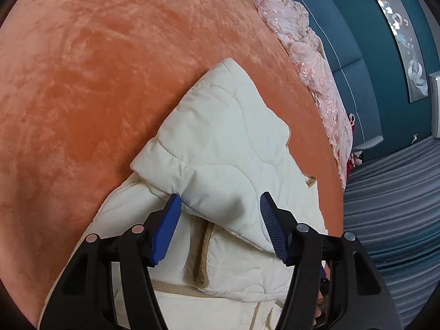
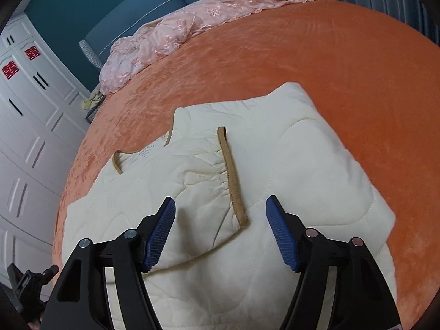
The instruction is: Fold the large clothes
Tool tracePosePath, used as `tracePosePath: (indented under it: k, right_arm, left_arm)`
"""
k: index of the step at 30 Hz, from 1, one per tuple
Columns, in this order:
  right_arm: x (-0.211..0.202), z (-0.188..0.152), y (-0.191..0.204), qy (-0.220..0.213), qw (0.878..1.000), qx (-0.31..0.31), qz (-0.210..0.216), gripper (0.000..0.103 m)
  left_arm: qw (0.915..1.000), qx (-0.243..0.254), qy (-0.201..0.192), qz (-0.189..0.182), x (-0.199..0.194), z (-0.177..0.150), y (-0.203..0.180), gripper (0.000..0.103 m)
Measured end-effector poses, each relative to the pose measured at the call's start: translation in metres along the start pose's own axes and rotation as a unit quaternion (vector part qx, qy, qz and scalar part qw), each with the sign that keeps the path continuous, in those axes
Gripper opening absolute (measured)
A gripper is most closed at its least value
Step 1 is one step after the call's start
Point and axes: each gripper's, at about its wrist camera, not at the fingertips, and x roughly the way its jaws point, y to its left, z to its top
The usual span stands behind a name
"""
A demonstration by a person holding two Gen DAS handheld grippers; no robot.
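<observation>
A cream quilted jacket (image 1: 220,137) lies partly folded on the orange bedspread (image 1: 96,82). My left gripper (image 1: 220,206) hangs low over it. A folded-over sleeve bulges between its blue pads (image 1: 167,228), which stand apart, so it is open. In the right wrist view the jacket (image 2: 288,165) shows its collar opening at the left, and a sleeve lies across the body. My right gripper (image 2: 220,211) is open just above that sleeve's tan-trimmed cuff (image 2: 233,181). The cuff end lies between the jaws, and neither pad presses on it.
A pink lace cover (image 2: 170,38) lies bunched along the head of the bed, against a teal headboard (image 2: 132,8). White wardrobe doors (image 2: 27,137) stand beside the bed. Striped grey fabric (image 1: 390,192) shows past the bed's edge. Orange bedspread (image 2: 343,68) stretches beyond the jacket.
</observation>
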Motion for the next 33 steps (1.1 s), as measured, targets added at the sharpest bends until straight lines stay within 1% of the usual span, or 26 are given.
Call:
tracePosePath:
  k: [1,2,3,5,7,8,9,10,12,14,16,19,21,23,29,33]
  right_arm:
    - [0.005,0.000,0.003,0.010,1.000,-0.004,-0.006,0.025]
    - [0.006,0.001,0.005,0.014,1.000,-0.008,0.000,0.018]
    - [0.004,0.002,0.008,0.011,1.000,-0.012,0.007,0.014]
    - [-0.016,0.008,0.017,-0.021,0.999,-0.026,0.020,0.012]
    - [-0.045,0.016,0.024,-0.060,0.997,-0.043,0.039,0.011]
    - [-0.058,0.020,0.027,-0.074,0.995,-0.054,0.043,0.011]
    - [-0.067,0.022,0.029,-0.085,0.993,-0.067,0.039,0.011]
    - [-0.072,0.023,0.030,-0.090,0.992,-0.082,0.028,0.011]
    - [-0.069,0.021,0.024,-0.084,0.992,-0.099,-0.001,0.011]
    - [-0.056,0.015,0.012,-0.064,0.992,-0.104,-0.031,0.011]
    - [-0.043,0.002,0.001,-0.048,0.991,-0.109,-0.056,0.011]
    - [-0.029,-0.017,-0.008,-0.035,0.989,-0.121,-0.080,0.011]
    - [-0.020,-0.026,-0.011,-0.031,0.987,-0.130,-0.089,0.011]
    - [-0.015,-0.031,-0.013,-0.030,0.986,-0.133,-0.093,0.011]
    - [-0.005,-0.041,-0.016,-0.035,0.984,-0.143,-0.100,0.011]
    - [-0.001,-0.047,-0.014,-0.045,0.981,-0.152,-0.109,0.011]
  left_arm:
    - [1.0000,-0.009,0.002,0.000,0.003,0.001,0.001,0.054]
    - [0.9998,-0.017,0.004,0.001,0.004,0.002,0.003,0.049]
    - [0.9997,-0.024,0.007,0.001,0.005,0.003,0.005,0.047]
    - [0.9996,-0.027,0.007,0.007,0.005,0.005,0.004,0.031]
    - [0.9998,-0.011,0.006,0.016,0.002,0.005,0.001,0.029]
    - [0.9996,0.005,0.003,0.026,0.001,0.005,-0.002,0.027]
    - [0.9987,0.028,-0.001,0.043,0.000,0.003,-0.007,0.026]
    - [0.9972,0.047,-0.005,0.058,0.001,0.002,-0.011,0.025]
    - [0.9931,0.078,-0.003,0.088,0.008,-0.004,-0.016,0.022]
    - [0.9905,0.090,0.002,0.104,0.015,-0.009,-0.019,0.022]
    - [0.9848,0.116,-0.003,0.129,0.020,-0.016,-0.023,0.022]
    - [0.9705,0.169,-0.012,0.171,0.027,-0.029,-0.031,0.022]
    - [0.9632,0.193,-0.014,0.187,0.032,-0.037,-0.031,0.022]
    - [0.9610,0.201,-0.018,0.189,0.034,-0.042,-0.026,0.022]
    - [0.9555,0.222,-0.050,0.188,0.038,-0.053,-0.018,0.023]
    - [0.9475,0.242,-0.074,0.195,0.041,-0.062,-0.018,0.023]
